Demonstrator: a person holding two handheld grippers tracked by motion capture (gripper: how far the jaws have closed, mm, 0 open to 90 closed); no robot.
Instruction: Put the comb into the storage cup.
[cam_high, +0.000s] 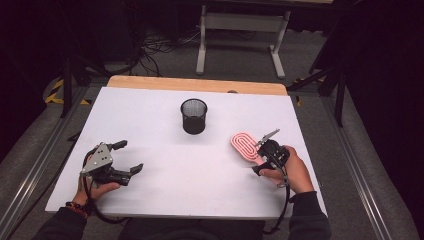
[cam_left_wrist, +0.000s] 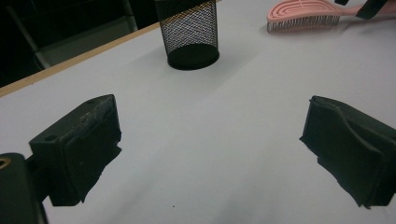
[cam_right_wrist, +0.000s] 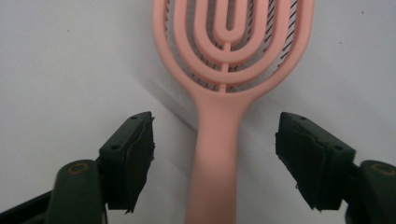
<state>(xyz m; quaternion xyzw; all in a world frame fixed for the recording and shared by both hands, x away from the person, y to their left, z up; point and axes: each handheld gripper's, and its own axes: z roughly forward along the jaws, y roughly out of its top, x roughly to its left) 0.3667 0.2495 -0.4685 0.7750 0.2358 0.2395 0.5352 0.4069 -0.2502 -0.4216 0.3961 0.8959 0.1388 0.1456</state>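
Note:
A pink vented hairbrush (cam_high: 244, 145) lies flat on the white table (cam_high: 165, 150), right of centre, also seen in the right gripper view (cam_right_wrist: 224, 70) and far off in the left gripper view (cam_left_wrist: 303, 14). My right gripper (cam_right_wrist: 215, 156) straddles the brush's handle; its jaws stand apart on either side, and gaps show between the pads and the handle. In the high view the right gripper (cam_high: 267, 150) sits at the brush's near end. A black mesh cup (cam_high: 193, 115) stands upright at the table's middle back. My left gripper (cam_high: 131, 156) rests open over bare table at the left.
The mesh cup (cam_left_wrist: 189, 35) stands ahead of the left gripper. The table's wooden far edge (cam_high: 197, 84) borders a carpeted floor with a white desk frame (cam_high: 242, 35) behind. Metal rails run along both sides of the table.

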